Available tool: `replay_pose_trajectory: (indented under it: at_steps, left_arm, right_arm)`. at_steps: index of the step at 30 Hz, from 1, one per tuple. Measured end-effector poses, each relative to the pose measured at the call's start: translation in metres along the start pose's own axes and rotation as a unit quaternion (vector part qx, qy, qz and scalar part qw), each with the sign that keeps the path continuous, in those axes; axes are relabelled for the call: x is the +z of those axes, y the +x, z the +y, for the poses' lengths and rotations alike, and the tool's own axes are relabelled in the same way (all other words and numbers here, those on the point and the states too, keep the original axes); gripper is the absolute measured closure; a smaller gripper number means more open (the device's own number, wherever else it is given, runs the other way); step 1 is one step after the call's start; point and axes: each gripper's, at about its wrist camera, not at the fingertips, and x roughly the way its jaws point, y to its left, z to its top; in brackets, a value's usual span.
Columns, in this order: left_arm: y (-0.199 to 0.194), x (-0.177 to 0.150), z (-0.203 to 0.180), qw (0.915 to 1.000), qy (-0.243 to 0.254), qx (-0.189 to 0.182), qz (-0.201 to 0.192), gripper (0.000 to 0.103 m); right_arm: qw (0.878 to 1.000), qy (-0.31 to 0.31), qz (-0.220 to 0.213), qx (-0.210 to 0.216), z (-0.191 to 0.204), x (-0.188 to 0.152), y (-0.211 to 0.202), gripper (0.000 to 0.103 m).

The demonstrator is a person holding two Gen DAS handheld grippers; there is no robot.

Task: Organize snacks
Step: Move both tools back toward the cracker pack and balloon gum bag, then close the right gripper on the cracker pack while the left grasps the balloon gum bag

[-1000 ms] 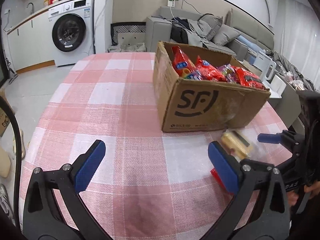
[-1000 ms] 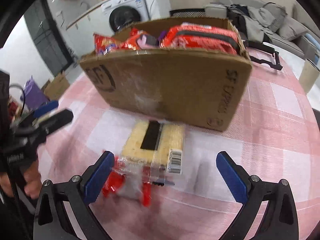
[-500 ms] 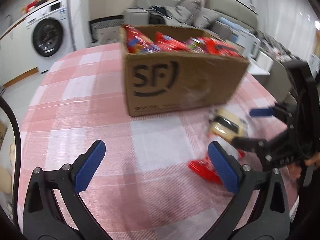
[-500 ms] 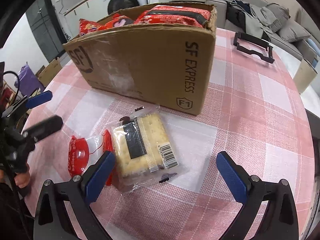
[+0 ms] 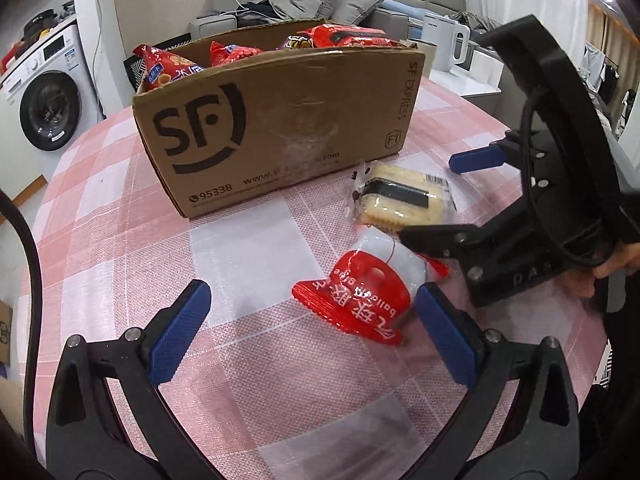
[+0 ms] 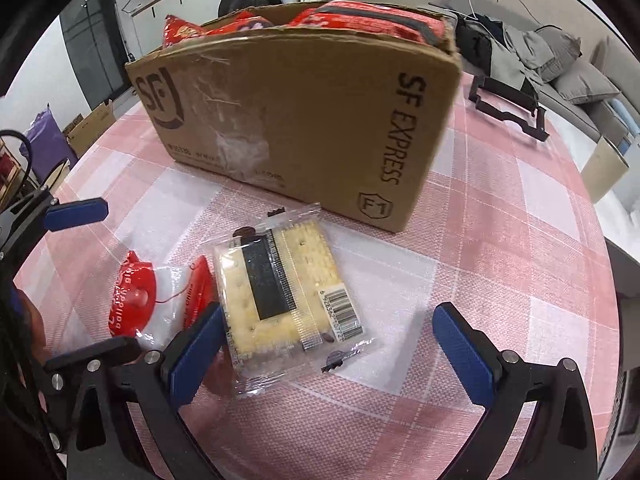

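A cardboard SF box (image 5: 280, 116) full of red snack bags (image 5: 340, 36) stands on the pink checked tablecloth (image 5: 248, 360); it also shows in the right wrist view (image 6: 296, 112). In front of it lie a clear cracker packet (image 6: 280, 300) (image 5: 400, 200) and a red and clear packet (image 5: 360, 300) (image 6: 160, 296). My left gripper (image 5: 312, 336) is open, low over the cloth, with the red packet just inside its right finger. My right gripper (image 6: 332, 348) is open around the near end of the cracker packet, its left finger beside the packet's edge.
A black frame-shaped part (image 6: 508, 108) lies on the table behind the box. A washing machine (image 5: 44, 96), a sofa with cushions (image 5: 320, 0) and a white kettle (image 5: 448, 44) stand beyond the table. The table edge curves close on the right (image 6: 600, 264).
Both grippers have moved in closer to the two packets. The left gripper swung right until the red packet came between its fingers. The right gripper closed in on the cracker packet.
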Motion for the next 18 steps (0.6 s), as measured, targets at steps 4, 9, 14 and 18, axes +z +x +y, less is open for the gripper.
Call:
replay_pose_trajectory:
  at_steps: [4, 9, 14, 18]
  left_arm:
    - [0.003, -0.001, 0.001, 1.0, -0.003, -0.005, 0.004, 0.001]
    - [0.006, -0.002, -0.001, 1.0, 0.003, -0.003, 0.005, 0.001]
    - [0.007, -0.002, 0.0, 1.0, 0.002, 0.0, 0.006, 0.001]
    - [0.009, -0.001, 0.002, 1.0, -0.002, -0.003, 0.005, 0.001]
  right_arm:
    - [1.0, 0.001, 0.003, -0.001, -0.004, -0.002, -0.002, 0.0]
    - [1.0, 0.004, -0.003, 0.007, -0.002, -0.001, -0.004, 0.001]
    - [1.0, -0.001, -0.022, 0.01, 0.004, 0.002, -0.007, 0.008]
    - [0.999, -0.006, -0.021, 0.026, 0.009, 0.002, -0.006, 0.018]
